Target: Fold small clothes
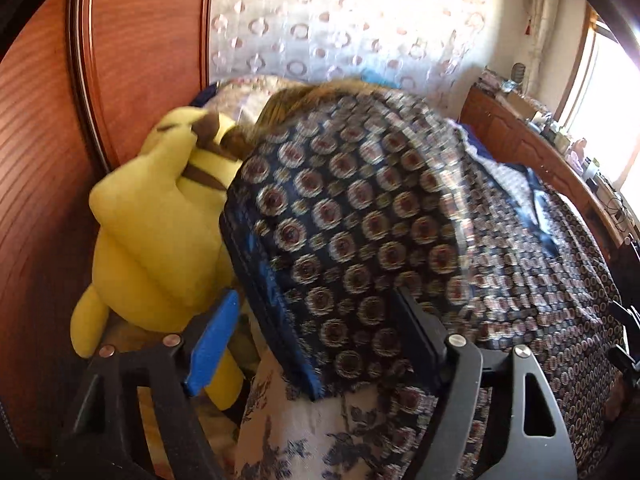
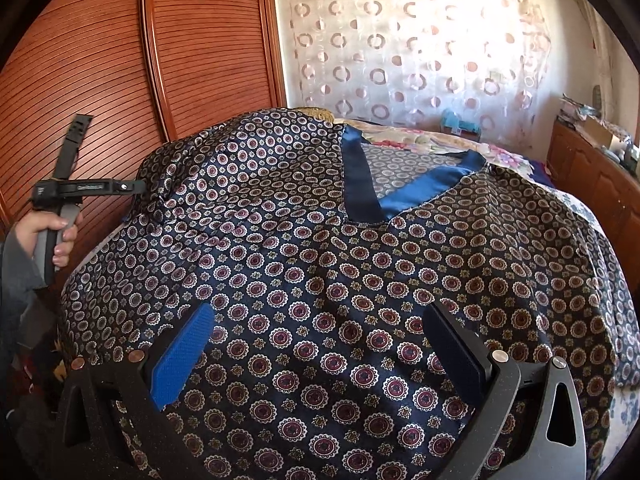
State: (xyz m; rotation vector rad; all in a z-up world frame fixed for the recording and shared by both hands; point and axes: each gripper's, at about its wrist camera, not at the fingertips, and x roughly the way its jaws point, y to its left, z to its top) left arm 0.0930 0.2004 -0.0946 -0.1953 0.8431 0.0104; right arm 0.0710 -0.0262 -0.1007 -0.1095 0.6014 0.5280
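A dark blue silky top (image 2: 320, 264) with a circle-and-flower print and a plain blue V-neck band (image 2: 420, 188) lies spread on the bed. My right gripper (image 2: 320, 332) is open, its jaws wide apart just above the lower front of the top. My left gripper (image 1: 316, 320) is open with a sleeve or side edge of the top (image 1: 340, 216), blue-trimmed, lying between its jaws. In the right wrist view the left gripper (image 2: 136, 188) is held by a hand at the top's left edge.
A yellow plush toy (image 1: 160, 232) lies by the left gripper against a reddish wooden wardrobe (image 2: 120, 60). The floral bedspread (image 1: 320, 432) shows under the top. A wooden cabinet (image 2: 600, 184) with clutter stands at right, and a patterned curtain (image 2: 400, 48) hangs behind the bed.
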